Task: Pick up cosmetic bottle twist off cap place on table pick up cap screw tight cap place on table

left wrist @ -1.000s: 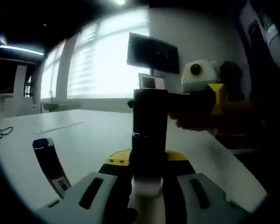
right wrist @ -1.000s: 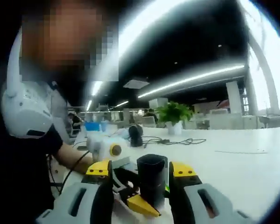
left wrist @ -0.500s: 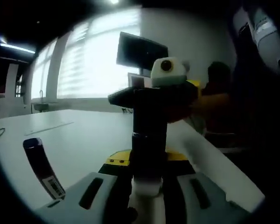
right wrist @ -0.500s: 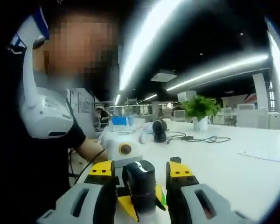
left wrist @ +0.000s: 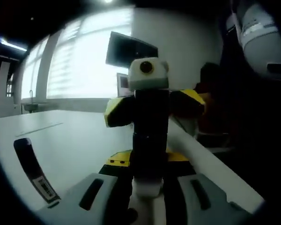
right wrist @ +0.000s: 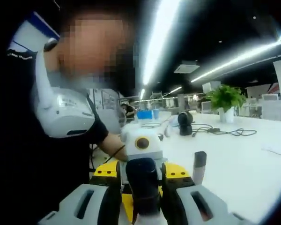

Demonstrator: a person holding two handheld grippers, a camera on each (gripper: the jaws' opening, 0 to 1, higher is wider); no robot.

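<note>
The cosmetic bottle [left wrist: 150, 150] stands upright in my left gripper [left wrist: 149, 163], which is shut on its pale lower part. It has a dark body and a dark cap [left wrist: 151, 110]. My right gripper [left wrist: 152, 108] comes in from the far side, and its yellow-tipped jaws press on both sides of the cap. In the right gripper view the same cap [right wrist: 143, 183] sits end-on between the jaws of my right gripper [right wrist: 141, 171], which is shut on it. The bottle is held above the white table [left wrist: 84, 136].
A dark tube with a barcode label [left wrist: 32, 169] stands slanted on the table to the left, and appears as the dark tube [right wrist: 199, 165] in the right gripper view. A person [right wrist: 61, 122] is close behind. A potted plant [right wrist: 226, 99], cables and a monitor [left wrist: 131, 49] are farther off.
My right gripper has moved left across the left gripper view until it is centred on the cap. Its jaws have narrowed onto the cap. The left gripper kept its hold on the bottle.
</note>
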